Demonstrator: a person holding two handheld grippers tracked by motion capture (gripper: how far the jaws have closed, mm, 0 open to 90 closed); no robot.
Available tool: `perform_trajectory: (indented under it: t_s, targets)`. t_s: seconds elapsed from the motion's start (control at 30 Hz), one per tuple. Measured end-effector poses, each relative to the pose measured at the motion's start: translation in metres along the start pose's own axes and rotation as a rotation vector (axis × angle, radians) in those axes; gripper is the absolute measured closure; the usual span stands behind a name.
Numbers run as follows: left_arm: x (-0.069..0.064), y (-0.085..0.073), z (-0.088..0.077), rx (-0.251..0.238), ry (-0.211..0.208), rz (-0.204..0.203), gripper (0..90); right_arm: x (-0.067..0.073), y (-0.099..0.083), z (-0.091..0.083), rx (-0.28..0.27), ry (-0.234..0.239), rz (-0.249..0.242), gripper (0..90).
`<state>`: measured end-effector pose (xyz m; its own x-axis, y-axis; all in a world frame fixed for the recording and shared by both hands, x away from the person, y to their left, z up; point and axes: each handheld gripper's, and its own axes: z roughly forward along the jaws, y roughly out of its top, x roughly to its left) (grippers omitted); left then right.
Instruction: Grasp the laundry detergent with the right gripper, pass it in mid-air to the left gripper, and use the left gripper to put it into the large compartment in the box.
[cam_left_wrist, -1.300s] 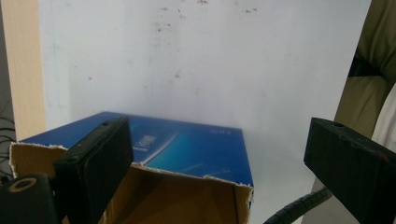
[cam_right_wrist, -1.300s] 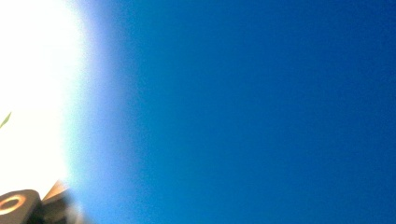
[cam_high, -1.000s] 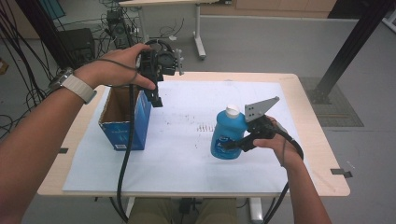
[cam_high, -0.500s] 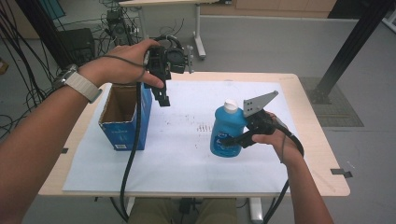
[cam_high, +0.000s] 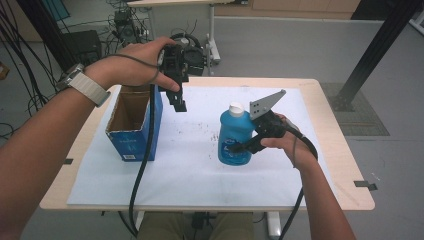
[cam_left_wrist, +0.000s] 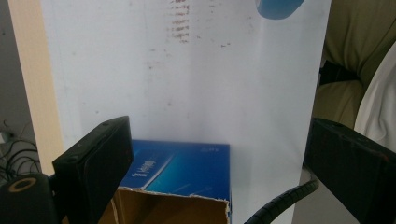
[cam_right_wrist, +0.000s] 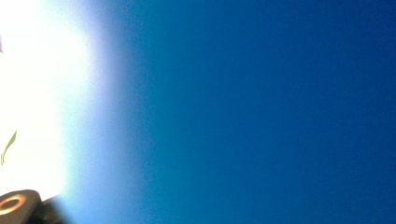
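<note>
A blue bottle (cam_high: 231, 127) with a white cap stands upright at the middle right of the white sheet (cam_high: 190, 170). My right gripper (cam_high: 240, 148) is shut on its lower body from the right. In the right gripper view the bottle's blue wall (cam_right_wrist: 257, 112) is pressed close to the camera. An open-topped blue cardboard box (cam_high: 131, 136) sits at the left. My left gripper (cam_high: 178, 102) hangs in the air just right of the box's far end, pointing down. In the left gripper view its jaws (cam_left_wrist: 219, 140) stand wide open and empty above the box (cam_left_wrist: 182, 168).
The sheet covers a wooden table (cam_high: 325, 105) and has dark specks (cam_high: 200, 127) at its middle. Each gripper trails a black cable (cam_high: 142, 165) over the table's front edge. Behind the table are another desk and floor cables (cam_high: 30, 95); a black post (cam_high: 375, 50) stands at the right.
Both hands have risen a little. The left gripper has drifted to the right, off the box's opening. The bottle, held in the right gripper, has shifted slightly left and up.
</note>
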<state>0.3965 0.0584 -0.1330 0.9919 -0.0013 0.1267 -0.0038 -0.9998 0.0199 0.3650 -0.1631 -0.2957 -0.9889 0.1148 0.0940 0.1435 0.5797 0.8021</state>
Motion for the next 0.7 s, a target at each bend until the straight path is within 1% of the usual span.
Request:
perform_trajectory:
  t_s: [0.43,0.7]
  targets:
    - [-0.007,0.009,-0.004,-0.001,-0.009,0.035,8.0,-0.002,0.013,0.010,0.004,0.030,-0.017,42.9]
    - [-0.010,0.013,-0.007,-0.007,-0.020,0.042,7.9,-0.003,0.021,0.017,0.019,0.038,-0.041,43.0]
